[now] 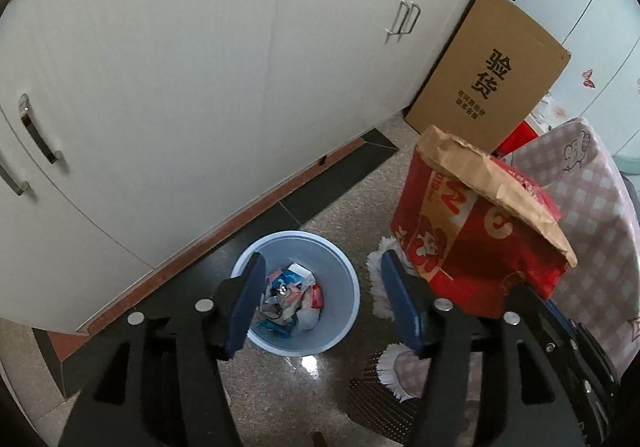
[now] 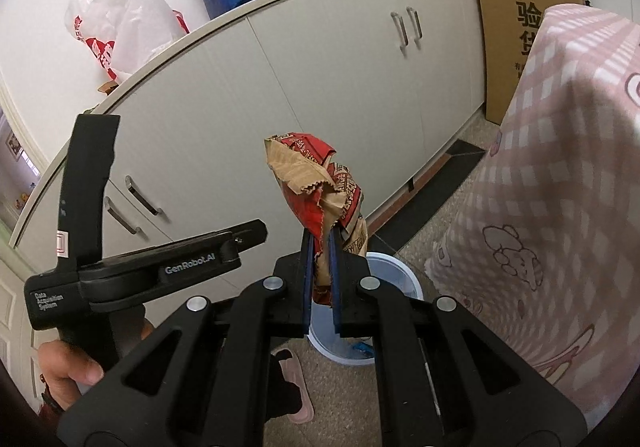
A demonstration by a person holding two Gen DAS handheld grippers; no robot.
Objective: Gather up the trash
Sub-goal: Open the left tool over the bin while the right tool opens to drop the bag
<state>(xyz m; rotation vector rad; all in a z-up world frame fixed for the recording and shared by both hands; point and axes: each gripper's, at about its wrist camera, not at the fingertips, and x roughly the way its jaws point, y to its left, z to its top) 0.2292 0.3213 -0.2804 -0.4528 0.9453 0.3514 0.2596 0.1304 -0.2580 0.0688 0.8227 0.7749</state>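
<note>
We hold the crumpled red-and-brown paper snack bag (image 2: 326,203) clamped in the right gripper (image 2: 320,283) above the pale blue plastic bin (image 1: 298,293), left gripper (image 1: 322,303) open and empty; next we release it squarely over the bin.

Bin (image 1: 340,279): on the floor before the cabinet (image 1: 200,87), wrappers (image 1: 290,299) inside.
My left gripper (image 1: 320,303): above the bin.
My right gripper (image 2: 320,275): right of it, clamping a bag (image 2: 320,187).
Carton (image 1: 488,71): far right, against the cabinet.
</note>
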